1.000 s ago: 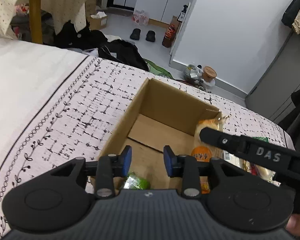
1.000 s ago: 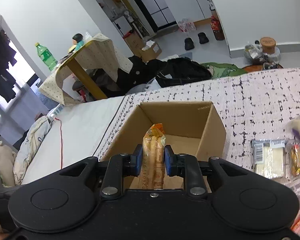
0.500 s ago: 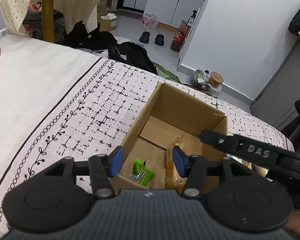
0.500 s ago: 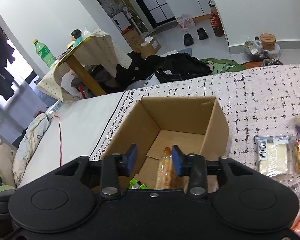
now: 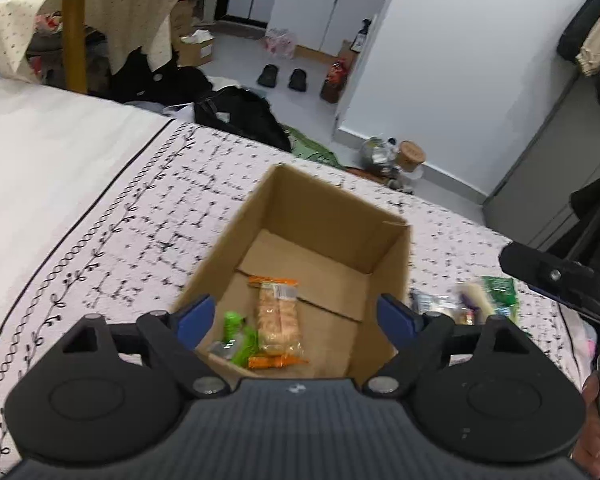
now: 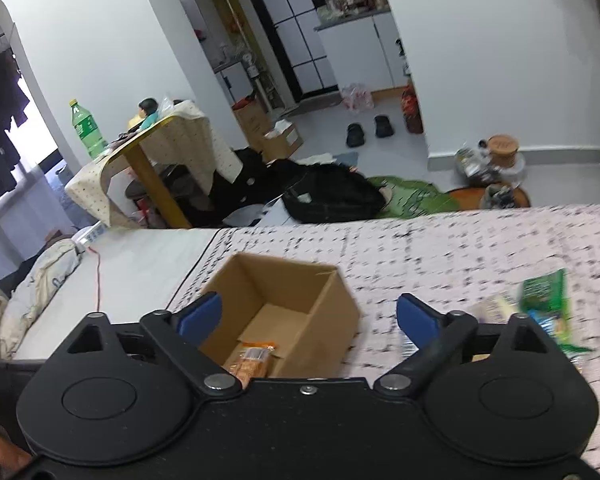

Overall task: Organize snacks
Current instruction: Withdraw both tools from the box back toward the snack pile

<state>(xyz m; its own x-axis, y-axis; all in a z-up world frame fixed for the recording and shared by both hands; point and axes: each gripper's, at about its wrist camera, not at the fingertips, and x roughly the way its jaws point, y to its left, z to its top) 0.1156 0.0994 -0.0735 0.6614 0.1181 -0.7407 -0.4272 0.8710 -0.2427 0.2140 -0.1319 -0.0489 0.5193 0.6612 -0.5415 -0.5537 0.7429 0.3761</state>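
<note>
An open cardboard box (image 5: pixel 388 264) sits on the patterned bedspread. Inside lie an orange-wrapped cracker pack (image 5: pixel 278 320) and a green packet (image 5: pixel 236 336). My left gripper (image 5: pixel 300 316) is open and empty above the box's near end. My right gripper (image 6: pixel 310 316) is open and empty, raised above and behind the box (image 6: pixel 332 320); the cracker pack (image 6: pixel 252 360) shows on the box floor. Loose snacks (image 5: pixel 472 300) lie on the bedspread right of the box, among them a green bag (image 6: pixel 546 304).
The bed's far edge drops to a floor with a black bag (image 6: pixel 332 196), shoes (image 5: pixel 284 76) and a jar (image 6: pixel 502 148). A draped yellow table (image 6: pixel 152 160) with a green bottle (image 6: pixel 85 128) stands at the left. The right gripper's body (image 5: pixel 560 280) shows at the right of the left wrist view.
My right gripper opened and let go of the cracker pack, which now lies flat in the box, then rose and drew back. My left gripper opened wider and lifted.
</note>
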